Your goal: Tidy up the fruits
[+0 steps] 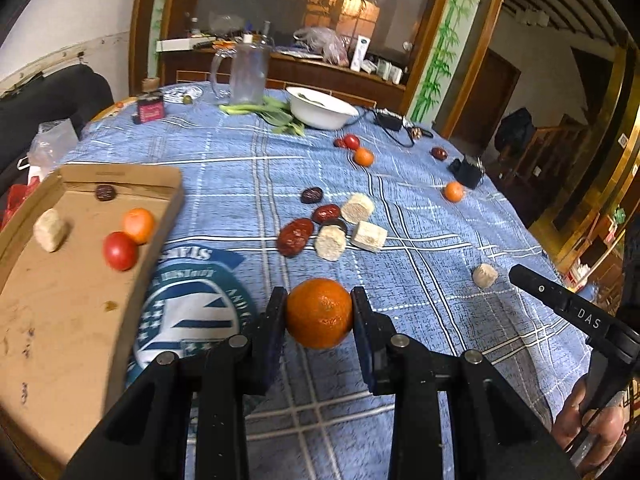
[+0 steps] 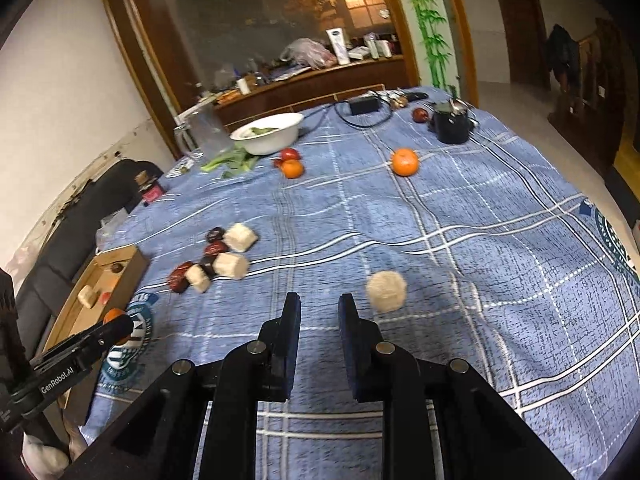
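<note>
My left gripper point(image 1: 319, 305) is shut on an orange point(image 1: 319, 314), held just above the blue checked cloth. To its left, a cardboard box point(image 1: 60, 312) holds a tomato point(image 1: 120, 251), a small orange point(image 1: 139, 225), a beige chunk point(image 1: 50, 230) and a dark date point(image 1: 105, 192). Mid-table lie several red dates point(image 1: 296, 232) and beige chunks point(image 1: 358, 208). My right gripper point(image 2: 320, 308) is shut with nothing between its fingers. A round beige chunk point(image 2: 386, 291) lies on the cloth just right of them. Farther off are two oranges point(image 2: 405, 162) point(image 2: 292, 169) and a tomato point(image 2: 290, 154).
A white bowl point(image 1: 322, 108), a glass jug point(image 1: 246, 72) and green leaves point(image 1: 276, 114) stand at the far side. A black cup point(image 2: 451, 126), a charger with its cable point(image 2: 362, 106) and a lone date point(image 2: 420, 115) sit near the far right edge. A dark sofa point(image 2: 80, 216) lies left of the table.
</note>
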`<state>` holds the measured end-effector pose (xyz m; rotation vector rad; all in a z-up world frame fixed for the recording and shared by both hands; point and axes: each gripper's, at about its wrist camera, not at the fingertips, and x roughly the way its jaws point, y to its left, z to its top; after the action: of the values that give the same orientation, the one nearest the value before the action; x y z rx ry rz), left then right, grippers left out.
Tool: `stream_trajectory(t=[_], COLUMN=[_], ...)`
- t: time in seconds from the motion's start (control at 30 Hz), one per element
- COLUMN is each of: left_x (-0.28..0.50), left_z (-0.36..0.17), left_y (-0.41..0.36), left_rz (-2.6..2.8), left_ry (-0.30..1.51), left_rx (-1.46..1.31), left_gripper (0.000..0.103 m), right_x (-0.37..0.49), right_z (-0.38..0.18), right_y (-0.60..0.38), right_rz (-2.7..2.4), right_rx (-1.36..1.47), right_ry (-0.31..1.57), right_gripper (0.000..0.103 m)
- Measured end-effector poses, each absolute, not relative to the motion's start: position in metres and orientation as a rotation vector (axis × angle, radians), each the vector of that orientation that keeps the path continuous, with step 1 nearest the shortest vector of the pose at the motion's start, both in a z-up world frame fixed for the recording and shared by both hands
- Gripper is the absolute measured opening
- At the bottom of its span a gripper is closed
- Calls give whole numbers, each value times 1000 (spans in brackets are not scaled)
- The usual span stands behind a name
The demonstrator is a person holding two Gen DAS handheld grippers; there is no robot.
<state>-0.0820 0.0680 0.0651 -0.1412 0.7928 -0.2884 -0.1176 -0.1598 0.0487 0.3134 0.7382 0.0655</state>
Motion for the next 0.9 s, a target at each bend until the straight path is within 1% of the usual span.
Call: stream_trajectory(t=[0.23,0.37,0.53,0.67,0.77,0.83,0.87,0.9], left_x=[-105,-115,-126,-130,-134,-136,-137,-138], left_z=[77,81,82,78,78,79,79,79], left_y=[102,121,143,157,164,167,167,168], left_rz=[-259,-236,-216,-204,-200,-200,-200,-202], left_ry=[751,731,721,726,723,716,713,712], left_rx=[-194,-224,-262,-293,-306,-308,-310,-310], left_gripper=[31,31,31,31,31,31,31,31], right_x=[-133,-135,-138,-139,-139,-129,-121,-110], right_z=[62,62,60,60,68,68,64,54], right_y=[-161,-164,-158,-149,-162,-179,-186,-194], right_rz=[168,326,416,462,342,177,128,47], right_rx=[426,601,721,771,731,620,573,513], right_ry=[723,728,739,741,714,722,745,792], right_gripper=[21,21,21,21,23,53,84,87])
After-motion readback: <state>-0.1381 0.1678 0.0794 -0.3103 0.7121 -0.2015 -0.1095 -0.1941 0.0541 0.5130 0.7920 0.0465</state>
